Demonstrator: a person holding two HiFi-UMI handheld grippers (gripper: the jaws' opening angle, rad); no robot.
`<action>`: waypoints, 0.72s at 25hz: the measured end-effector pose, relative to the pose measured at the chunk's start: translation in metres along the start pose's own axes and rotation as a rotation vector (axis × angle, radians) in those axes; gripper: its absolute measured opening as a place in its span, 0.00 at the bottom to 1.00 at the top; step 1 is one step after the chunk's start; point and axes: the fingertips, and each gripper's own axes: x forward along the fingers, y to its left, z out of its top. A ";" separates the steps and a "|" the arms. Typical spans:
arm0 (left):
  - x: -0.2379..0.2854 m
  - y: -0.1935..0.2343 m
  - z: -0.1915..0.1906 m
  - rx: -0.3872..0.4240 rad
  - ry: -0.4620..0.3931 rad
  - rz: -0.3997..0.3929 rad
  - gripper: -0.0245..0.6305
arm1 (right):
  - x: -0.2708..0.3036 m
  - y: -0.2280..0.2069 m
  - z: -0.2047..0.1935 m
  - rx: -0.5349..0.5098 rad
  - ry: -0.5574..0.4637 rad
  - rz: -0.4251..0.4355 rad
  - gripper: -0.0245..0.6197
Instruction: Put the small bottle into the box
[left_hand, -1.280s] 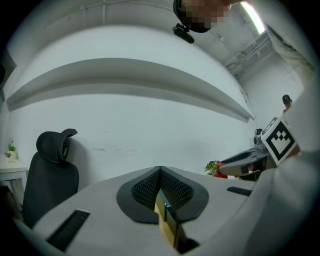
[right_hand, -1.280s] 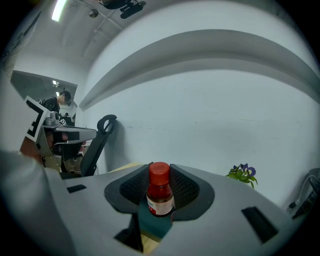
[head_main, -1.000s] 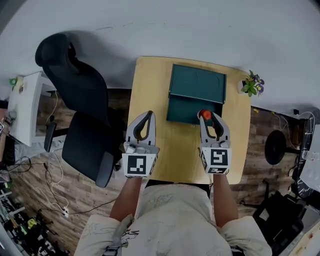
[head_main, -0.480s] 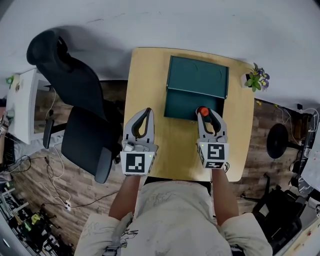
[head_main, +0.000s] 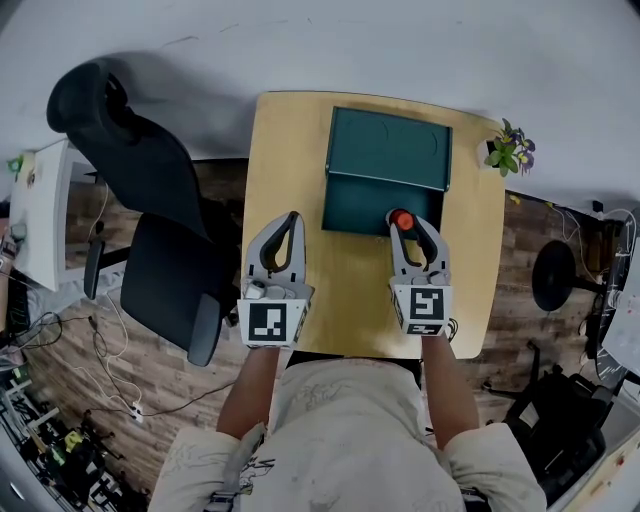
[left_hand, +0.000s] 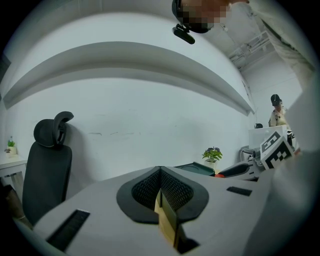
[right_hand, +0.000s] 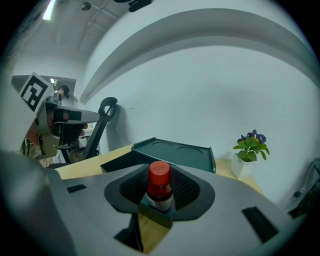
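Only the red cap and shoulders of the small bottle (right_hand: 160, 186) can be seen. Its lower body sits behind the jaw pads, and its label is too dark to read. In the head view just the cap shows, over the box's near right corner. No view tells whether the bottle's base touches the box (head_main: 372, 206) or hangs above it.

The right gripper (head_main: 403, 226) is clamped on the bottle. Its jaws are partly apart, one pad on each side, and they hold the bottle upright. The box is dark green, and its lid stands open on its far side.

The left gripper (head_main: 289, 222) is closed with its jaw tips meeting and nothing between them. It is over bare table (head_main: 290, 150), well to the left of the box and level with the box's near edge.

Both forearms reach forward from the person's body, side by side. The grippers point toward the box's far side and tilt slightly down, with their marker cubes nearest the person.

A small potted plant (head_main: 508, 155) stands just right of the box's lid. A black office chair (head_main: 150, 200) stands on the floor far to the box's left, its lower frame out of sight under its seat.
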 end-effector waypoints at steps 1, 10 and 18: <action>0.000 -0.001 0.001 0.001 -0.003 -0.002 0.05 | 0.000 0.000 0.000 -0.001 0.000 0.000 0.25; -0.004 -0.005 0.004 0.003 -0.006 -0.006 0.05 | 0.000 -0.001 0.000 0.004 0.005 0.000 0.26; -0.006 -0.007 0.006 0.007 -0.008 -0.011 0.05 | 0.000 -0.001 -0.001 -0.014 0.020 0.010 0.27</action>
